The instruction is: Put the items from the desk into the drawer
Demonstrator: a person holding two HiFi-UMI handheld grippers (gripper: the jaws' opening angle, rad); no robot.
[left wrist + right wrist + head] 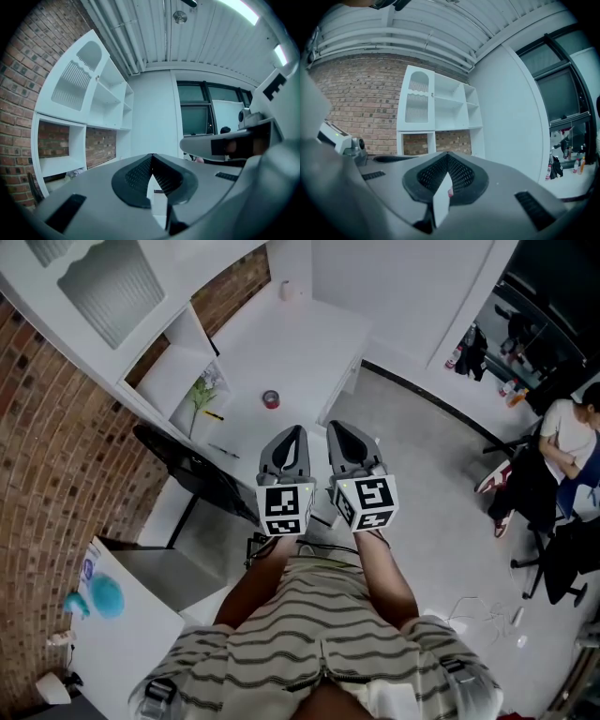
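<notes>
A white desk stands ahead against the brick wall. On it lie a red tape roll, a yellow pen and a thin dark pen, and a small pale object sits at the far end. My left gripper and right gripper are held side by side over the floor, short of the desk's near edge and pointing level at it. Both have their jaws shut tip to tip with nothing held. I cannot make out a drawer.
A black chair stands at the desk's near left corner. Green stems lean by the white shelf unit. A white cabinet with a blue thing is at lower left. A person sits at far right; cables lie on the floor.
</notes>
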